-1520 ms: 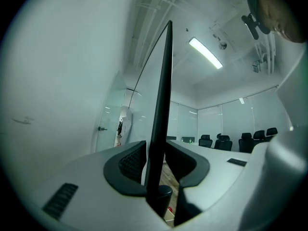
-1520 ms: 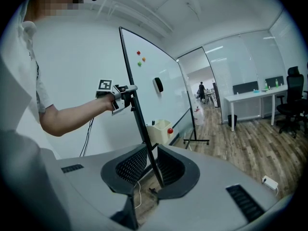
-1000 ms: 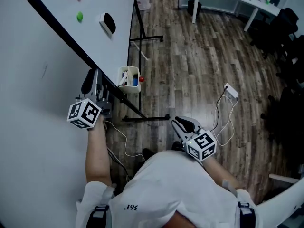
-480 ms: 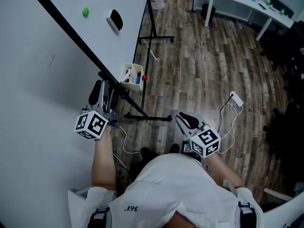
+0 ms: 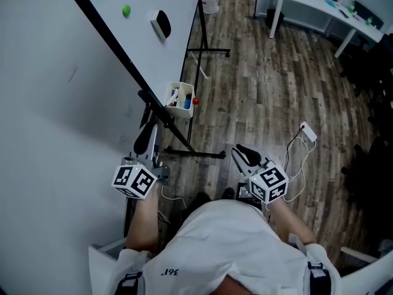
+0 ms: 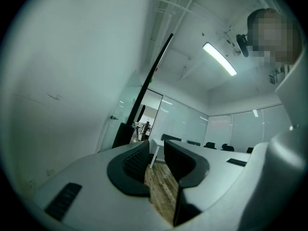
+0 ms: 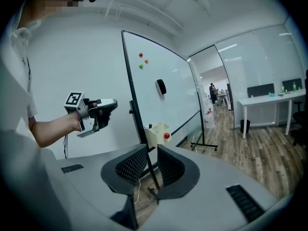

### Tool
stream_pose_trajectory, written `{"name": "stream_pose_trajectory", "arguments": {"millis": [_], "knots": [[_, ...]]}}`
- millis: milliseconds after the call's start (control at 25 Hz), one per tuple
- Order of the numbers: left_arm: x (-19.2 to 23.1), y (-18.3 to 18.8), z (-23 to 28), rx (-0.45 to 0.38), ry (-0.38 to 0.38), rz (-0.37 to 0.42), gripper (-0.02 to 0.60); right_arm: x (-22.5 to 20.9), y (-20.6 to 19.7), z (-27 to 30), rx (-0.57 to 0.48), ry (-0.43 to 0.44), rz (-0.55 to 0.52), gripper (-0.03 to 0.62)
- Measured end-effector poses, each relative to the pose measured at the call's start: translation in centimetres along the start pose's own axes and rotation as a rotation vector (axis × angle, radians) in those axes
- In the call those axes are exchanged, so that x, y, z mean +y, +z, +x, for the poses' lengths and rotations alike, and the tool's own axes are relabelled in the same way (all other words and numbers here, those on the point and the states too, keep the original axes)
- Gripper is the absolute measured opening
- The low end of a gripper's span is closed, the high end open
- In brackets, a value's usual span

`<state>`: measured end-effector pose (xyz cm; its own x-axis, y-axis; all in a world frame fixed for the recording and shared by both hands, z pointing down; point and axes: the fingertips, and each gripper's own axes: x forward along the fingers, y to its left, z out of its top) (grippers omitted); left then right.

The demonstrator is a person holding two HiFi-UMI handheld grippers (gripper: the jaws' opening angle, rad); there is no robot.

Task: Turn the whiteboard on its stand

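The whiteboard stands on its black stand, with coloured magnets and a black eraser on its face. In the right gripper view the whiteboard is upright, its black side edge nearest me. My left gripper points at that edge from a short way off; its jaws are closing with nothing between them. The left gripper view has the board's edge ahead and only floor in the gap of the left gripper. My right gripper hangs low over the floor, open and empty, its gap bare.
A white pen tray with markers and a red magnet hangs on the board's lower rail. A white wall is at the left. A power strip with cable lies on the wood floor. A white desk and dark chairs stand at the right.
My left gripper has drawn back from the board's side edge toward me. The head view has shifted, so the board sits further right and up. The right gripper has hardly moved.
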<state>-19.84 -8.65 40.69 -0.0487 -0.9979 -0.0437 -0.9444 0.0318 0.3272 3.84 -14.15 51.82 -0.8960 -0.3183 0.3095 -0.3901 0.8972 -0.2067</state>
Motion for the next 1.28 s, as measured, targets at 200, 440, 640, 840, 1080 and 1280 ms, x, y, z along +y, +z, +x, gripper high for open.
{"name": "stream_pose_trajectory", "arguments": {"millis": [200,440,640,840,1080,1280], "knots": [[-0.2,-2.6,-1.3,0.071,-0.064,-0.027,0.066,0.9,0.6,1.3,-0.011,-0.041,0.008,0.072],[-0.5,-5.5,-3.8,0.166,-0.138,-0.067,0.027,2.8,0.8,2.5,-0.021,-0.084,0.035,0.072],[-1.6,-7.6,-5.5,0.222,-0.243,-0.079,0.006,4.3,0.3,3.4,-0.021,-0.099,0.041,0.072],[-2.2,-8.8,-6.8,0.252,-0.278,-0.097,0.006,5.6,0.2,3.6,-0.028,-0.092,0.037,0.072],[-2.9,-9.3,-7.5,0.261,-0.252,-0.115,0.006,5.8,1.5,3.2,-0.055,-0.052,0.016,0.071],[-5.1,-9.9,-7.3,0.253,-0.220,-0.139,0.006,4.8,2.3,1.6,-0.041,-0.009,-0.011,0.071]]}}
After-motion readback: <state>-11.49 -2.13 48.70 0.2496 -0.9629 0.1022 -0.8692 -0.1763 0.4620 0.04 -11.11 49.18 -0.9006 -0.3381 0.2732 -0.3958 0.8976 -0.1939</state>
